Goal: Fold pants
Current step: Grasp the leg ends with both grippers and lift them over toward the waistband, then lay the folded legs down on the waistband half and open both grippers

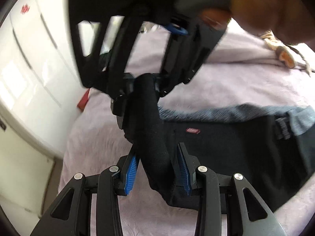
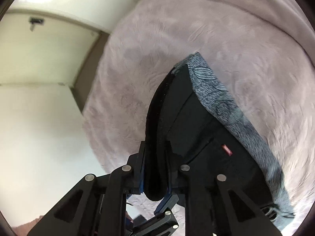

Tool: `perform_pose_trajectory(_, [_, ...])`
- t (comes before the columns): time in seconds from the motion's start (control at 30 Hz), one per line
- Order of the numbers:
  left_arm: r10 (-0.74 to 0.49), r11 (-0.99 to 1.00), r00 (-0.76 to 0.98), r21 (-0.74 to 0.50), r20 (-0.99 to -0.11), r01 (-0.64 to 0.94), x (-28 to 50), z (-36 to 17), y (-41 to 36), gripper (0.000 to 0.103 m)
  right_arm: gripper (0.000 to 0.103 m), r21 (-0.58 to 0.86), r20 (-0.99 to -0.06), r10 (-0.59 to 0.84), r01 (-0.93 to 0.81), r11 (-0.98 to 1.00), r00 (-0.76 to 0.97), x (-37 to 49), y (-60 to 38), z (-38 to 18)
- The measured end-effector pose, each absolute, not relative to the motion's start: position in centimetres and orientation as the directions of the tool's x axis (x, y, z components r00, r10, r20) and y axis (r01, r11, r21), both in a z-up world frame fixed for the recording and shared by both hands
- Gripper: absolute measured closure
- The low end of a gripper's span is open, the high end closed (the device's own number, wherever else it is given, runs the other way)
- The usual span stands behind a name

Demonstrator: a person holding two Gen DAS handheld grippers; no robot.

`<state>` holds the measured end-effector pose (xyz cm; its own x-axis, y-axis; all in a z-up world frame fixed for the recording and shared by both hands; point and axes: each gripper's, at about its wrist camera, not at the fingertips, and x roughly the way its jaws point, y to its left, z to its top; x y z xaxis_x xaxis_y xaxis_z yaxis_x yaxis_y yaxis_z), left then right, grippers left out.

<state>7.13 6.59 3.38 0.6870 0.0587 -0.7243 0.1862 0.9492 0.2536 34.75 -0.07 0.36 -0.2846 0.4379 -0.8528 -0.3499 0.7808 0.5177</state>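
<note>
Bed cover (image 1: 246, 82): pale lilac, plush nap, spread across the whole work surface; a white wardrobe (image 1: 29, 59) stands beside it.

Pants (image 1: 226, 147): black, with a grey-blue fleece lining (image 2: 222, 98) showing along one edge, a small red label (image 1: 193, 131) on the outer face, and a dark belt loop or tab (image 1: 283, 127) near the waistband. Most of the garment lies flat on the bed cover; one dark rolled edge is lifted clear of it and strung between the two grippers. Judged soft, limp and fairly thick: it will sag between holds and will not slip readily on the plush nap. Best taken at hems or waistband, where the layers are bunched and give something to bite on.

Left gripper (image 1: 157, 169): blue-padded fingers (image 1: 131, 169) stand either side of the roll; the left pad shows a gap from the cloth, so whether they pinch it cannot be told.

Right gripper (image 2: 155, 169): fingers closed tight on the same fold of black cloth, seen from the left wrist view as pinching the roll's far end.
</note>
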Motion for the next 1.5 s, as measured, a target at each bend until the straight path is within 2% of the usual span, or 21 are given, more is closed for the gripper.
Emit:
perform_pose_trajectory(0.23, [-0.102, 0.903, 0.761, 0.261, -0.641, 0.341, 4.1, 9.3, -1.0, 0.063, 0.085, 0.703, -0.708, 0.697, -0.201, 0.683, -0.109, 32.6, -13.0, 6.3])
perform_pose_trajectory(0.43, [-0.271, 0.822, 0.717, 0.234, -0.643, 0.52, 0.9, 11.4, -11.0, 0.063, 0.085, 0.775, -0.613, 0.782, -0.107, 0.623, 0.112, 26.9, -26.2, 9.4])
perform_pose_trajectory(0.67, [-0.374, 0.671, 0.624, 0.265, -0.686, 0.693, -2.8, 8.9, -22.6, 0.063, 0.085, 0.827, -0.546, 0.779, 0.047, 0.56, 0.309, 18.5, -40.9, 7.4])
perform_pose_trajectory(0.8, [-0.36, 0.592, 0.563, 0.285, -0.743, 0.754, -4.6, 4.8, -28.0, 0.063, 0.085, 0.843, -0.529, 0.767, 0.117, 0.526, 0.364, 15.1, -46.2, 3.6])
perform_pose_trajectory(0.97, [-0.282, 0.561, 0.473, 0.257, -0.835, 0.787, -5.5, -0.9, -31.0, 0.063, 0.085, 0.837, -0.548, 0.763, 0.226, 0.499, 0.343, 12.7, -49.9, -4.1])
perform_pose_trajectory(1.07, [-0.251, 0.539, 0.467, 0.278, -0.848, 0.795, -6.0, -2.4, -31.7, 0.063, 0.085, 0.831, -0.553, 0.763, 0.279, 0.48, 0.335, 11.9, -50.6, -7.6])
perform_pose_trajectory(1.1, [-0.245, 0.53, 0.467, 0.286, -0.849, 0.798, -6.2, -2.6, -31.6, 0.058, 0.085, 0.836, -0.545, 0.763, 0.296, 0.463, 0.347, 11.4, -50.8, -8.6])
perform_pose_trajectory(1.2, [-0.254, 0.521, 0.441, 0.262, -0.861, 0.812, -6.6, -1.0, -31.4, 0.048, 0.085, 0.842, -0.534, 0.763, 0.312, 0.441, 0.363, 10.6, -51.0, -9.7])
perform_pose_trajectory(1.23, [-0.258, 0.522, 0.439, 0.258, -0.86, 0.813, -6.6, -0.4, -31.1, 0.04, 0.085, 0.835, -0.544, 0.758, 0.32, 0.447, 0.361, 10.4, -51.1, -9.5])
perform_pose_trajectory(1.3, [-0.265, 0.543, 0.451, 0.255, -0.852, 0.8, -6.6, 0.7, -30.0, 0.032, 0.082, 0.815, -0.573, 0.745, 0.33, 0.475, 0.342, 9.8, -51.3, -9.1])
perform_pose_trajectory(1.43, [-0.243, 0.655, 0.475, 0.218, -0.846, 0.724, -2.9, 3.6, -26.5, 0.032, 0.071, 0.697, -0.717, 0.626, 0.336, 0.633, 0.306, 9.3, -51.4, -6.1])
perform_pose_trajectory(1.5, [-0.198, 0.732, 0.509, 0.219, -0.838, 0.645, 0.6, 4.8, -24.5, 0.032, 0.072, 0.634, -0.771, 0.542, 0.316, 0.706, 0.335, 9.3, -51.6, -4.0])
